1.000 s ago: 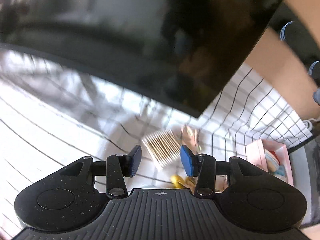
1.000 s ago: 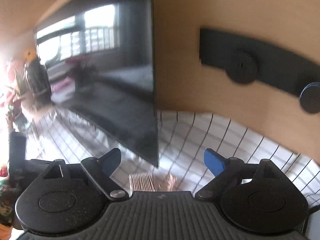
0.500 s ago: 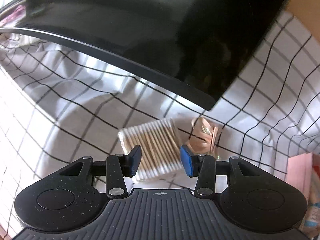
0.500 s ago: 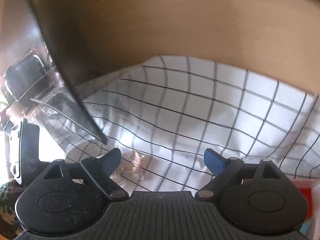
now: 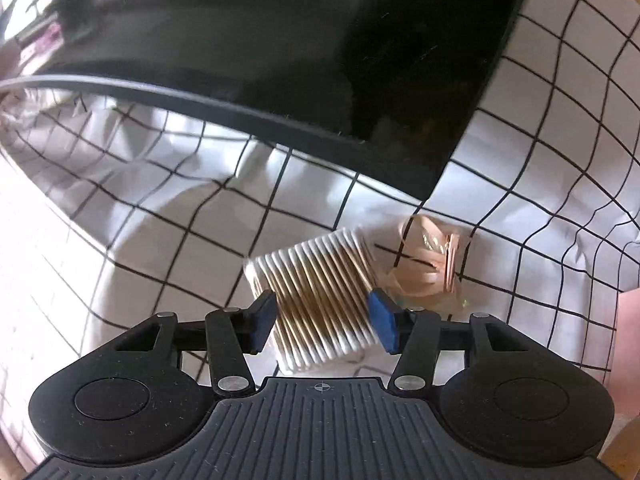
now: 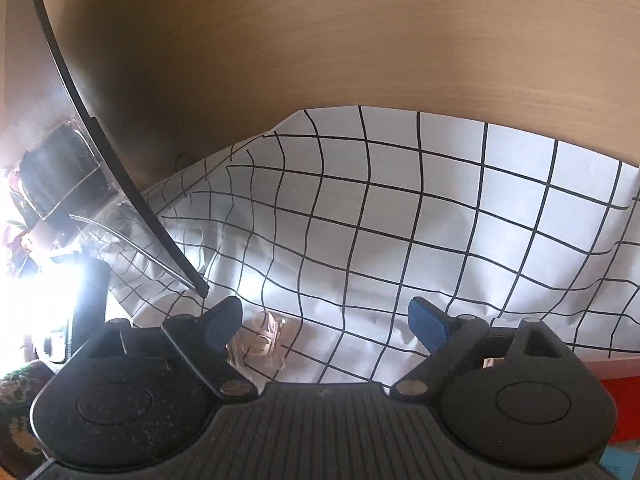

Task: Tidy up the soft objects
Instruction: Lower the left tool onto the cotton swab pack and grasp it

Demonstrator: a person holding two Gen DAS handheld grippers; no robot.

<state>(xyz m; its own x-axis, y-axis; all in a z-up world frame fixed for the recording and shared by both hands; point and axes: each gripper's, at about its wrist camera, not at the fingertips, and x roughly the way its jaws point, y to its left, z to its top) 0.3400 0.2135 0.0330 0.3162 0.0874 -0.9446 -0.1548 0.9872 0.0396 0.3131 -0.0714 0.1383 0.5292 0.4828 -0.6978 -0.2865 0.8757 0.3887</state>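
A clear pack of cotton swabs (image 5: pixel 320 300) lies on the white checked cloth (image 5: pixel 160 220). My left gripper (image 5: pixel 323 322) is open with its blue pads on either side of the pack, close above it. A clear packet of tan rubber bands (image 5: pixel 428 264) lies just right of the swabs; it also shows in the right wrist view (image 6: pixel 260 340). My right gripper (image 6: pixel 324 320) is wide open and empty above the cloth, with the band packet near its left finger.
A large black monitor (image 5: pixel 260 48) stands on the cloth right behind the swabs; its edge shows in the right wrist view (image 6: pixel 116 168). A pink box (image 5: pixel 628 340) is at the right. A wooden wall (image 6: pixel 360 40) rises behind the cloth.
My left gripper has moved forward and down, so the swab pack now sits between its pads. My right gripper has tilted down toward the cloth and come closer to the band packet.
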